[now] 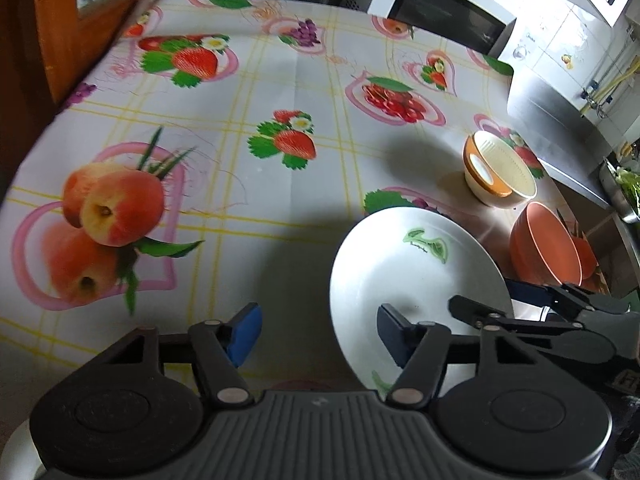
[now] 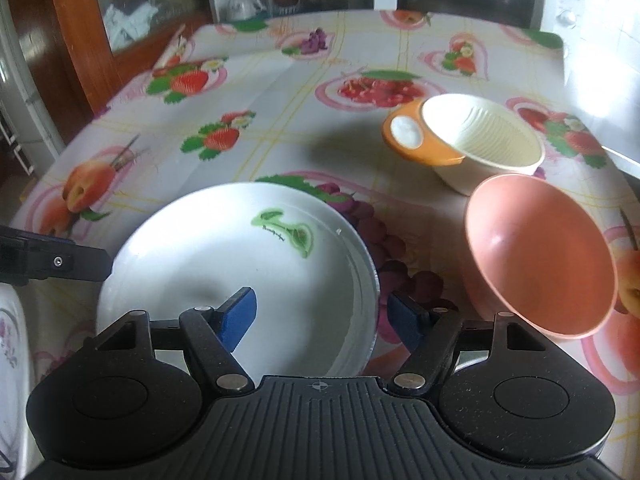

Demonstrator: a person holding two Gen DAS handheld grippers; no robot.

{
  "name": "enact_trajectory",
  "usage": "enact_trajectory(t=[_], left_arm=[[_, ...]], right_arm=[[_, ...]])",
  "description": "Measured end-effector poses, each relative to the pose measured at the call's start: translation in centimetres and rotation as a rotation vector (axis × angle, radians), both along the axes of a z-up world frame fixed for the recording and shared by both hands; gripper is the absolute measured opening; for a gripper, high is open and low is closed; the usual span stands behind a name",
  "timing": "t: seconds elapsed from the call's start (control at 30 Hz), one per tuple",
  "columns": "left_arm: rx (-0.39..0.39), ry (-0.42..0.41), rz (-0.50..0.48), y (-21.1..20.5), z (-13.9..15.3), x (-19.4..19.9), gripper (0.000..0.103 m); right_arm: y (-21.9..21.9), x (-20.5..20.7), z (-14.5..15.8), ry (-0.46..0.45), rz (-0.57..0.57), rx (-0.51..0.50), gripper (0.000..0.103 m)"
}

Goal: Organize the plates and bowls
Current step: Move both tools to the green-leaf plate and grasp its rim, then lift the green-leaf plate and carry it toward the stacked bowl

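A white plate with a green leaf print (image 1: 416, 276) (image 2: 240, 264) lies on the fruit-print tablecloth. My right gripper (image 2: 322, 320) is open, its jaws straddling the plate's near right rim. My left gripper (image 1: 320, 334) is open and empty just left of the plate, its right finger over the plate's edge. A pink bowl (image 2: 540, 256) (image 1: 546, 244) sits tilted to the plate's right. A cream ribbed bowl (image 2: 484, 140) (image 1: 504, 168) rests nested in an orange bowl (image 2: 416, 136) (image 1: 476, 168) behind it.
A flower-patterned plate's edge (image 2: 10, 344) shows at the lower left of the right wrist view. A microwave (image 1: 444, 12) stands at the table's far right corner. A wooden cabinet (image 1: 60, 20) borders the left side. A steel counter (image 1: 560, 120) lies to the right.
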State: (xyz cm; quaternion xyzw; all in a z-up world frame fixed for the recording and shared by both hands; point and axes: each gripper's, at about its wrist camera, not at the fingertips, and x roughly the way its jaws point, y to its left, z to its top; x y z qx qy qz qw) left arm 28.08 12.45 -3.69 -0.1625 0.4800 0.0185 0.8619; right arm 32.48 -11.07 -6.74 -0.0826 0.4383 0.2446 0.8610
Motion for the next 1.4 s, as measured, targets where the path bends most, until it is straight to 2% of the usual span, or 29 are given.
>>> enact_trajectory(t=[0.2, 0.63, 0.97, 1.4], left_arm=[[-0.018, 0.022, -0.017, 0.0, -1.1, 1.0, 0.050], [-0.055, 0.057, -0.012, 0.8, -2.5, 1.3, 0.038], [-0.060, 0.056, -0.009, 1.3, -2.5, 1.0, 0.035], [-0.046, 0.056, 0.000, 1.0, -2.5, 0.7, 0.033]], right_arm=[[0.9, 0.4, -0.7, 0.026, 0.016, -0.023, 0.072], [2.4, -0.7, -0.7, 0.061, 0.066, 0.008, 0.072], [2.8, -1.1, -0.8, 0.064, 0.042, 0.041, 0.072], [3.0, -1.5, -0.9, 0.045, 0.024, 0.038, 0.070]])
